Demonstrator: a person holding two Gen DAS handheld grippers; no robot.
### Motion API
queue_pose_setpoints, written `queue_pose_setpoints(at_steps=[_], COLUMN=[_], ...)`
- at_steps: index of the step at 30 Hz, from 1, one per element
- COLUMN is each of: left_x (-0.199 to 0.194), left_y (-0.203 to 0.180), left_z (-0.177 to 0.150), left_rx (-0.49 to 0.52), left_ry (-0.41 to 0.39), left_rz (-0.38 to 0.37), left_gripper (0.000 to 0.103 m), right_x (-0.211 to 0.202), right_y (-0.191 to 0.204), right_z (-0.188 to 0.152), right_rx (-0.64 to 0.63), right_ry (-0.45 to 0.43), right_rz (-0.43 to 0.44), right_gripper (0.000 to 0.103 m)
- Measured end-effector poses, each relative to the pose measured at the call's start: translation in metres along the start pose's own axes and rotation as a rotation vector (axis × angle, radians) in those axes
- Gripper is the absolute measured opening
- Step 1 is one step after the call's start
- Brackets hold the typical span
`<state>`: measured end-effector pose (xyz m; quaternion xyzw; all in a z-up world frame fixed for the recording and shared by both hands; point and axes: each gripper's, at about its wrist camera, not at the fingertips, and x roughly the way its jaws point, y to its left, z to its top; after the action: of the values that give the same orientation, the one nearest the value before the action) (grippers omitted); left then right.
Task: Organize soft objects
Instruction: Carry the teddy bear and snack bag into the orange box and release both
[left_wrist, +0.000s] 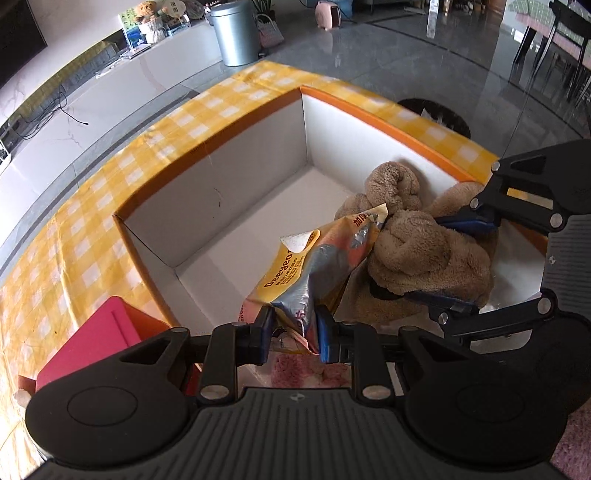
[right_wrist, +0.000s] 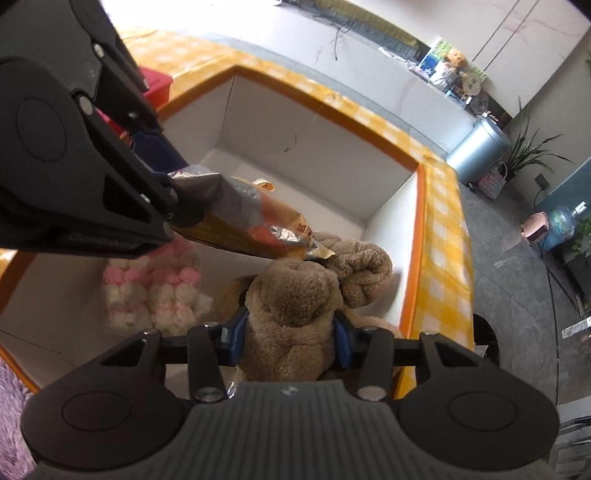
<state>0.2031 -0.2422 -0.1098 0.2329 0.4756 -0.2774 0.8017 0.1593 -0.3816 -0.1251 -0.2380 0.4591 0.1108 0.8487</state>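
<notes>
The left hand-held gripper (left_wrist: 293, 332) is clamped on a crumpled yellow and silver snack bag (left_wrist: 314, 266), its blue pads pinching the bag's near end while the rest of the bag juts forward from the fingertips, over the inside of a white cardboard box (left_wrist: 229, 184) with an orange outer rim. From the right wrist camera, the same bag (right_wrist: 255, 225) crosses the frame ahead and to the left of the right hand-held gripper's fingertips, with its torn foil corner touching the plush just beyond them.

The right hand-held gripper (right_wrist: 291, 332) is clamped on a brown plush towel (right_wrist: 295, 295), the pile bulging out between and above both blue pads. In the left wrist view this gripper (left_wrist: 461, 258) comes in from the right, and the towel (left_wrist: 413, 240) lies ahead and to the right of the left fingertips, inside the box against its right-hand wall.

Just left of the right gripper's fingertips, on the box floor, sits a clear bag of pink and white marshmallows (right_wrist: 155, 291); in the left wrist view a pink patch of it (left_wrist: 295, 369) shows directly beneath the left gripper.

The box stands on a bench covered in a yellow checked cloth (left_wrist: 92, 229). A red container (left_wrist: 96, 339) stands on the cloth just outside the box, to the left of the left gripper.
</notes>
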Motion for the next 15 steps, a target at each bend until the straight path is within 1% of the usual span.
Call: queue_pose_setpoints(at_steps=[8,14,15], left_x=[0.014,0.014,0.012], left_y=[-0.002,-0.001,-0.001], left_z=[-0.001,0.000,0.000], left_rx=[0.004,-0.009,-0.007], left_ry=[0.043,0.041,0.035], left_rz=[0.014,0.014,0.016], left_gripper=[0.027,0.030,0.030], right_x=[0.012,0.009,0.009], right_y=[0.001,0.006,0.006], right_z=[0.006,0.007,0.008], right_rx=[-0.011,-0.039,-0.039], right_ry=[0.044,0.052,0.054], right_rz=[0.029,0.006,-0.002], right_gripper=[0.052,0.055,0.058])
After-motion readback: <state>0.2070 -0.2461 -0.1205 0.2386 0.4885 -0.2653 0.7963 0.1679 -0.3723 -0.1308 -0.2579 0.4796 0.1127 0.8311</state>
